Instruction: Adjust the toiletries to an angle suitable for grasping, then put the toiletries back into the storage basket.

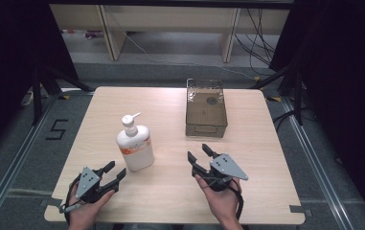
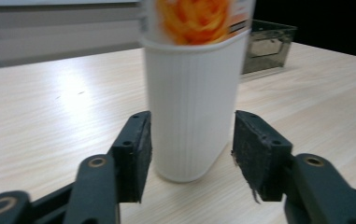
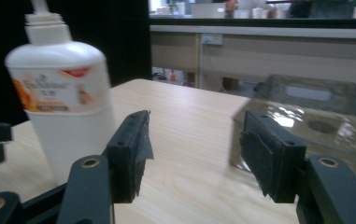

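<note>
- Worktop [image 1: 247,158] of pale wood carried two things: a white pump bottle [image 1: 134,143] left of centre and a clear tinted box [image 1: 206,111] farther back and to the right.
- My left gripper [image 1: 113,175] sat near the front-left edge, its fingers [image 2: 133,154] spread wide and holding nothing.
- In the left gripper view the bottle [image 2: 192,93] stood upright just beyond my fingertips, its base framed by the gap between them; the left one looked very close to its side, though I could not tell if it touched.
- My right gripper [image 1: 200,154] rested front and centre-right, pointing toward the box, fingers [image 3: 129,154] wide apart and empty.
- In the right gripper view the bottle [image 3: 63,107] stood off to the left and the box [image 3: 325,116] lay ahead on the right, both apart from my fingers.
</note>
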A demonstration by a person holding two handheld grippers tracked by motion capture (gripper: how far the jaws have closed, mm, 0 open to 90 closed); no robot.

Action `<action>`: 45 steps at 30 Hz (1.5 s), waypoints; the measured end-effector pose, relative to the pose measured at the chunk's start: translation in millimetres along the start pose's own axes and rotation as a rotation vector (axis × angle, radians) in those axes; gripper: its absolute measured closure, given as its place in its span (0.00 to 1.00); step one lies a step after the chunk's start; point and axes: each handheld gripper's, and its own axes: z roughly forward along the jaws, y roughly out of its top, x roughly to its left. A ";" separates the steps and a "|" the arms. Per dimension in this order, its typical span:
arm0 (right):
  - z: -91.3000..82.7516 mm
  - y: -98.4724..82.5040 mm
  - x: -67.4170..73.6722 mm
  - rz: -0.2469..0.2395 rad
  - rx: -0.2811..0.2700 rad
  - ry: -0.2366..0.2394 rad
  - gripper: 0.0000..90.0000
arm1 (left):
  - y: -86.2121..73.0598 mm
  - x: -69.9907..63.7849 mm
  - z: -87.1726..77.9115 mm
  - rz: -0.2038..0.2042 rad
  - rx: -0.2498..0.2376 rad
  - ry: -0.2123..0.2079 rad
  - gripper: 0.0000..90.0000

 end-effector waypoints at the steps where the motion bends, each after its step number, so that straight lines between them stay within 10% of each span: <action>1: 3.2 2.0 3.5 -0.011 -0.010 0.002 0.48 | -2.0 2.1 0.0 -0.001 0.000 0.006 0.49; 23: 54.9 39.6 58.2 -0.040 -0.042 0.111 0.56 | -7.4 16.2 9.2 0.010 -0.025 0.028 0.40; 45: 94.5 73.9 113.8 -0.045 -0.037 0.084 0.58 | -7.5 17.8 7.5 -0.003 -0.026 0.028 0.40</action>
